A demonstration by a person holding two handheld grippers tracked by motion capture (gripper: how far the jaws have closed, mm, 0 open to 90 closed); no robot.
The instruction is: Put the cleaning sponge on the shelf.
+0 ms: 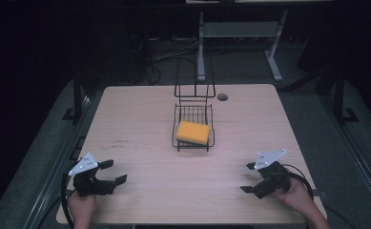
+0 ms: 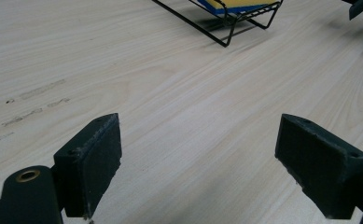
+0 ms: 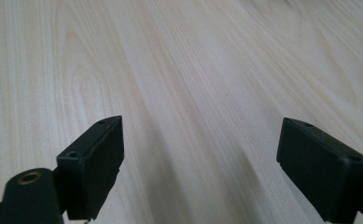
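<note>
Here's the pale wooden bench, and in the middle of it, toward the far side, sits a black wire basket with a tall wire frame rising at its back. Inside the basket lies a yellow sponge, flat on the wire floor; from the left gripper view a blue layer shows under the yellow, right at the top edge of the shot. Just beyond the basket, a small round hole is cut into the bench top.

Down at the near left corner, the left gripper is held low over the bench in the person's left hand, its fingers spread wide apart with nothing but bare wood grain between them. A few faint dark scuff marks streak the bench to its side.

Over on the near right, the right gripper sits in the right hand, angled in toward the centre, its fingers also wide apart over bare bench. A black cable loops from its back. Both grippers are well apart from the basket and from each other, each topped by its grey three-cornered plate.
</note>
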